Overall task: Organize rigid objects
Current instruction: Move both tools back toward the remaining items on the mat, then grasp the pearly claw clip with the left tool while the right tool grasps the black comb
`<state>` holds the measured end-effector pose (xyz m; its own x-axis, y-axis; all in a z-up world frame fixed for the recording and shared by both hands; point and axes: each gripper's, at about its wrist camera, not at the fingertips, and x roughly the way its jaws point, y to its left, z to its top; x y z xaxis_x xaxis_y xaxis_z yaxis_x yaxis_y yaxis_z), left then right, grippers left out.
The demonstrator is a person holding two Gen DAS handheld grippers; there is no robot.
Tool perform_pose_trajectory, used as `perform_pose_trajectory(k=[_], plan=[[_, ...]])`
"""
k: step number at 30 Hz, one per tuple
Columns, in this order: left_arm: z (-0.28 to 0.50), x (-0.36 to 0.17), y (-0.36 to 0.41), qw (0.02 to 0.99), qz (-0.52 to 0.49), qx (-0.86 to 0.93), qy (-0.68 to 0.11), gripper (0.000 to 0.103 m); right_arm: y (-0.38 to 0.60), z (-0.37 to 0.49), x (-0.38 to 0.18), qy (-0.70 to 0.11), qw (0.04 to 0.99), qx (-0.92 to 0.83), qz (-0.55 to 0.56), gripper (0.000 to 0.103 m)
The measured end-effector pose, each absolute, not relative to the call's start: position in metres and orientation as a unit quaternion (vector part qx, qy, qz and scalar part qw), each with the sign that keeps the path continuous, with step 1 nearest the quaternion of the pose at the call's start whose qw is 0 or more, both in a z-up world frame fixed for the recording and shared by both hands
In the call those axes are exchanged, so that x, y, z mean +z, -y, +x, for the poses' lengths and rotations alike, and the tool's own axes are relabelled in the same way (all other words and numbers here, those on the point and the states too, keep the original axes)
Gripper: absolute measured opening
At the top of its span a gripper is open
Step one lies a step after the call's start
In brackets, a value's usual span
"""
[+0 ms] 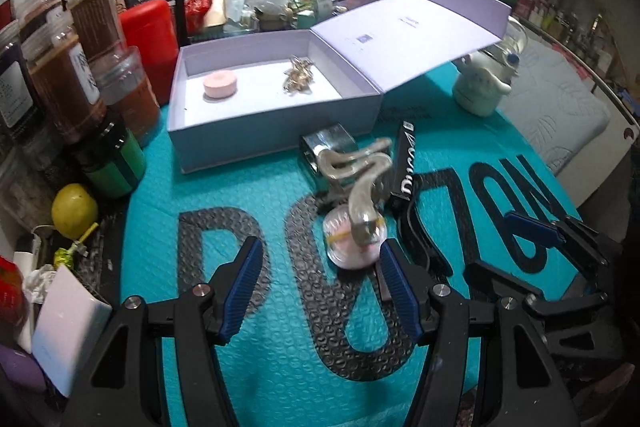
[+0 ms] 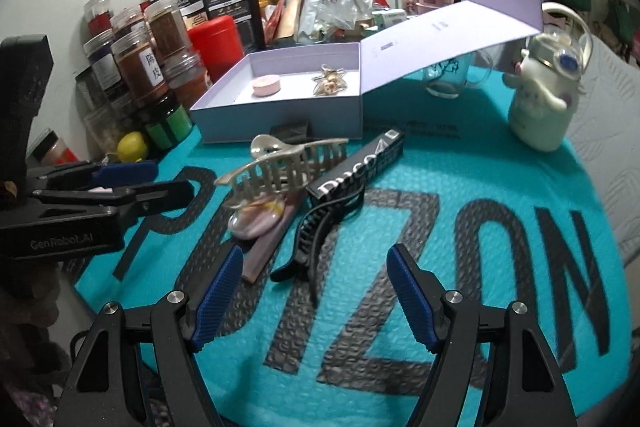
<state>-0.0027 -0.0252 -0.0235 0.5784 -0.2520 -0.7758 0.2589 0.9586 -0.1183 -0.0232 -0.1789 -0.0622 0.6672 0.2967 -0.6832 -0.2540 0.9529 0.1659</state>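
Left wrist view
Left gripper [image 1: 320,281]: jaws apart, nothing between the blue pads; it hangs over the teal bubble mailer [image 1: 248,195].
Round clear compact [image 1: 354,243]: lies on the mailer just ahead of the right-hand pad, near it; contact cannot be told.
Beige hair claw [image 1: 356,165]: blurred, sits over the compact and against a small clear block [image 1: 330,147].
Black pen box [image 1: 404,163]: lies lengthwise beside the claw, on its right.
Lavender box [image 1: 224,135]: open, lid [image 1: 404,31] folded back to the right; inside are a pink round case [image 1: 220,85] on the left and a gold hair clip [image 1: 298,73] to its right, well apart.
Right gripper [image 1: 548,231]: at the right edge, seen side-on.

Right wrist view
Right gripper [image 2: 316,289]: jaws wide apart, holding nothing, above the mailer's grey lettering.
Black hair claw [image 2: 316,231]: lies on the mailer just ahead of the open jaws, between the pads' lines, untouched.
Beige hair claw [image 2: 280,167]: rests on the compact [image 2: 256,217] and a pink flat strip [image 2: 266,247].
Pen box [image 2: 360,171]: beside the black claw, angled toward the lavender box [image 2: 280,125].
Left gripper [image 2: 116,183]: comes in from the left, side-on; its opening is unreadable here.
White figurine bottle [image 2: 544,107]: upright at far right.
Spice jars [image 2: 136,63]: stacked left of the box.
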Motion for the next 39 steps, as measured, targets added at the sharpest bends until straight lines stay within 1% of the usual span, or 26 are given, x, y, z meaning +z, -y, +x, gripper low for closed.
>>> perform_pose_trajectory(k=[1, 5, 9, 10, 13, 18, 19, 20, 21, 24, 27, 33, 39], plan=[[-0.003, -0.026, 0.026, 0.886, 0.003, -0.148, -0.438, 0.06, 0.179, -0.021, -0.066, -0.384, 0.91, 0.151, 0.031, 0.068], [-0.001, -0.035, 0.028, 0.884, -0.004, -0.151, -0.443, 0.06, 0.177, -0.012, -0.083, -0.404, 0.899, 0.163, 0.044, 0.062], [0.004, -0.037, 0.027, 0.886, -0.01, -0.146, -0.439, 0.06, 0.172, -0.002, -0.089, -0.407, 0.897, 0.167, 0.043, 0.057], [0.005, -0.037, 0.027, 0.886, -0.014, -0.148, -0.439, 0.06, 0.17, 0.001, -0.09, -0.408, 0.897, 0.167, 0.041, 0.053], [0.011, -0.036, 0.024, 0.886, -0.025, -0.154, -0.436, 0.06, 0.164, 0.009, -0.093, -0.415, 0.894, 0.168, 0.031, 0.045], [0.023, -0.033, 0.025, 0.885, -0.031, -0.158, -0.438, 0.06, 0.162, 0.019, -0.098, -0.425, 0.888, 0.175, 0.034, 0.045], [0.026, -0.033, 0.026, 0.883, -0.033, -0.161, -0.439, 0.06, 0.163, 0.02, -0.099, -0.428, 0.887, 0.171, 0.033, 0.039], [0.029, -0.032, 0.027, 0.882, -0.035, -0.166, -0.439, 0.06, 0.165, 0.021, -0.1, -0.427, 0.888, 0.168, 0.031, 0.031], [0.032, -0.032, 0.029, 0.882, -0.037, -0.17, -0.438, 0.06, 0.166, 0.021, -0.1, -0.426, 0.889, 0.164, 0.028, 0.02], [0.038, -0.03, 0.035, 0.887, -0.03, -0.17, -0.429, 0.06, 0.179, 0.021, -0.098, -0.426, 0.894, 0.137, 0.012, 0.019], [0.047, -0.032, 0.04, 0.882, -0.036, -0.187, -0.43, 0.06, 0.198, 0.02, -0.097, -0.43, 0.894, 0.122, 0.023, 0.019], [0.073, -0.045, 0.048, 0.858, -0.07, -0.221, -0.458, 0.06, 0.22, 0.016, -0.099, -0.437, 0.892, 0.106, 0.044, 0.019], [0.089, -0.059, 0.057, 0.844, -0.072, -0.221, -0.484, 0.06, 0.22, 0.022, -0.098, -0.439, 0.891, 0.108, 0.047, 0.019]])
